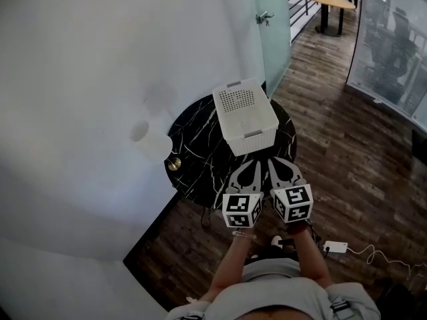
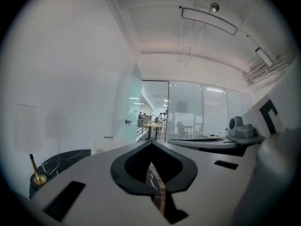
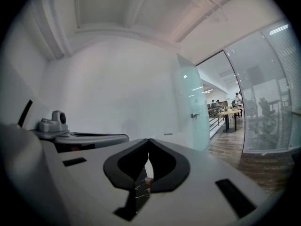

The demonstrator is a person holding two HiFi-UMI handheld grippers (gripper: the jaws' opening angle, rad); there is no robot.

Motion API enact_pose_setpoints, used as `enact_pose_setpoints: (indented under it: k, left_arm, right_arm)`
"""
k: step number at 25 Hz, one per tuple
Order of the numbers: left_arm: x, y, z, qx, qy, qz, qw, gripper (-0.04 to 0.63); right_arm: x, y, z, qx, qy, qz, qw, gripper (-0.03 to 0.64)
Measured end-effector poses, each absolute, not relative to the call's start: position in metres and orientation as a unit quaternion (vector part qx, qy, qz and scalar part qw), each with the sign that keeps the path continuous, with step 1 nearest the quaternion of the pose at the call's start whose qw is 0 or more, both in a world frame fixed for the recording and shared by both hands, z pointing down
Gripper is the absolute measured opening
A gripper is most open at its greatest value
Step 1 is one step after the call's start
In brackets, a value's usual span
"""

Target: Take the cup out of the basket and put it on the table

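A white curved wall (image 1: 100, 79) meets dark wood flooring (image 1: 333, 145), glass partitions (image 1: 387, 52) and a distant wooden desk (image 1: 333, 2).

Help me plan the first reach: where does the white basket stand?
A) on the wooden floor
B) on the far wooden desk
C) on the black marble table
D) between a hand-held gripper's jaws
C: the white basket rests on the black marble table, whose dark top shows beside it.
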State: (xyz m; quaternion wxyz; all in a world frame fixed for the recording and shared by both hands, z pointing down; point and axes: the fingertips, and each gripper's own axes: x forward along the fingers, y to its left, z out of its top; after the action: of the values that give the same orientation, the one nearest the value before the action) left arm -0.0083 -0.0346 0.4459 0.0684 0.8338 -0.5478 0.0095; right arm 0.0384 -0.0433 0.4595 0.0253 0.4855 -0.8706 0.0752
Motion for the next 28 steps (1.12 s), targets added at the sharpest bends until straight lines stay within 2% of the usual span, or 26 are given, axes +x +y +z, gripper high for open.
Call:
enact_pose_setpoints:
  k: [28]
  left_arm:
    - [0.015, -0.097, 0.447, 0.829, -0.555, 0.024, 0.060, 0.006]
  right_arm:
    - [0.058, -0.103, 0.461, 0.471, -0.879, 0.070, 0.031, 0.009]
